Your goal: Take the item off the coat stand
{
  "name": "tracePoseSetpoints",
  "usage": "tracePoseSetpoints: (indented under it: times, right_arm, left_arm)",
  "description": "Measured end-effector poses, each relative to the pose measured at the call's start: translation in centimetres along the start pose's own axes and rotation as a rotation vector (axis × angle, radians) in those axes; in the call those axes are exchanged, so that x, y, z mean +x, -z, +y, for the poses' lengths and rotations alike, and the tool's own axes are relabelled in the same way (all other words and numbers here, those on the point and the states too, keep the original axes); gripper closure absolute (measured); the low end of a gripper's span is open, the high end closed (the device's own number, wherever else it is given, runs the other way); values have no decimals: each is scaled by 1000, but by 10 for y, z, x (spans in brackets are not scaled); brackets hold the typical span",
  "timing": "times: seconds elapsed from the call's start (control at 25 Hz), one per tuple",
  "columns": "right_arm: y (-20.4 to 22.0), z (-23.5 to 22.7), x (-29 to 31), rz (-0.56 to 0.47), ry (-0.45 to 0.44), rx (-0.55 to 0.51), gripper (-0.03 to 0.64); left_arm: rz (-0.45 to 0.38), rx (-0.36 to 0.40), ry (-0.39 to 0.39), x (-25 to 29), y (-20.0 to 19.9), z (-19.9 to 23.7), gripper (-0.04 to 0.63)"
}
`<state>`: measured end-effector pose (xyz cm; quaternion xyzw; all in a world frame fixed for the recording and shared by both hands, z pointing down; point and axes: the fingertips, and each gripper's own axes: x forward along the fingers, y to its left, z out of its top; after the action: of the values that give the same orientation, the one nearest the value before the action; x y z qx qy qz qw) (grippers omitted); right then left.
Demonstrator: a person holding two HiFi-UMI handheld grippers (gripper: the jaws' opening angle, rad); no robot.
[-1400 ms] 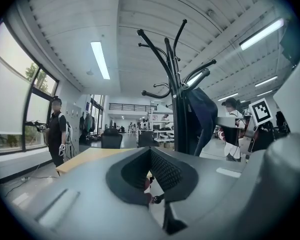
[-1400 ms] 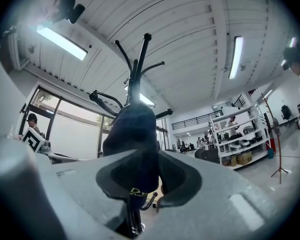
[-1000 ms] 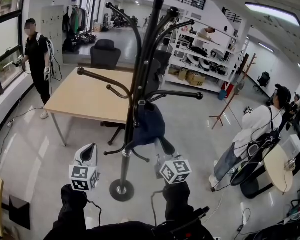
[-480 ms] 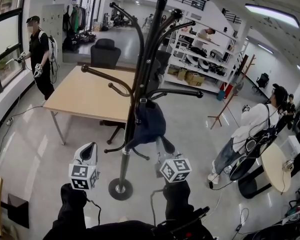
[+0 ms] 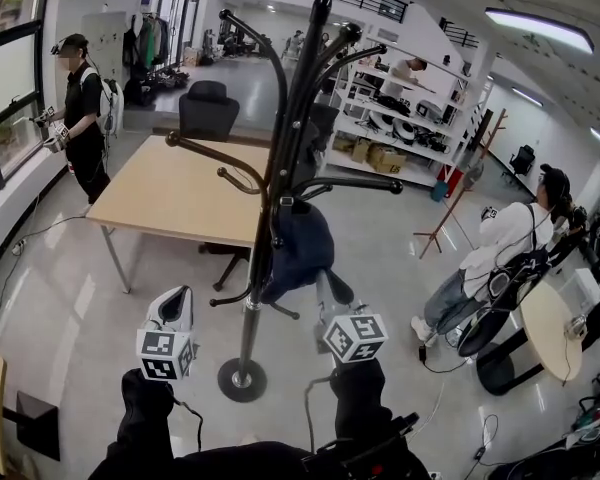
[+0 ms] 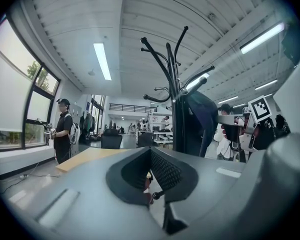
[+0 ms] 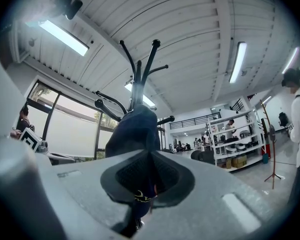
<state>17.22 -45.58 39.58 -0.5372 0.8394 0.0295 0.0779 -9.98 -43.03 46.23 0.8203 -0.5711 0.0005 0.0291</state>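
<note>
Navy cloth is what I have hold of: the item (image 5: 298, 243) hangs low on the black coat stand (image 5: 296, 118), right against the pole and just under the hook arm that reaches out to the right. In the head view its lower edge runs down into the right gripper (image 5: 323, 286). In the right gripper view those jaws have just been closing, and the dark fabric (image 7: 135, 129) now sits pinched between the pads, with a bit of yellow print showing at the pinch. The top of the item is up against the stand; I cannot tell which hook carries it.

The left gripper (image 5: 183, 294) is on the other side of the pole, low down and apart from both the stand and the item. In the left gripper view its jaws are together with nothing between them. Past them I see the stand (image 6: 176, 109) and the navy item (image 6: 205, 115) off to the right.

The stand's round base (image 5: 243, 379) rests on the grey floor just ahead of my two sleeves. Behind the stand is a pale wood table (image 5: 180, 193) with a black office chair (image 5: 208, 108) beyond it. A person in black (image 5: 80, 118) stands by the window on the left, and another in a white top (image 5: 500, 258) is near a round table at the right. White shelving (image 5: 400, 118) lines the back.
</note>
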Motion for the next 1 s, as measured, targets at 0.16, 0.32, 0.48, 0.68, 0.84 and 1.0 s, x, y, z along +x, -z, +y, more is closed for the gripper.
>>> tracePoseSetpoints:
  times: [0.16, 0.32, 0.48, 0.68, 0.84, 1.0]
  right_arm:
    - [-10, 3, -3, -19, 3, 6, 603]
    - [-20, 6, -7, -33, 3, 3, 604]
    - [-30, 9, -10, -49, 10, 1, 604]
    - [-43, 5, -16, -63, 18, -3, 604]
    - [-53, 3, -18, -74, 26, -2, 604]
    - [-64, 5, -18, -87, 24, -1, 604]
  left_arm:
    - [-23, 4, -4, -3, -5, 6, 593]
    - [-19, -11, 8, -5, -6, 3, 592]
    - [-16, -6, 18, -8, -6, 4, 593]
    - [-17, -15, 8, -17, -6, 8, 592]
    - [-17, -13, -3, -23, -5, 14, 593]
    - [-22, -17, -12, -29, -6, 21, 592]
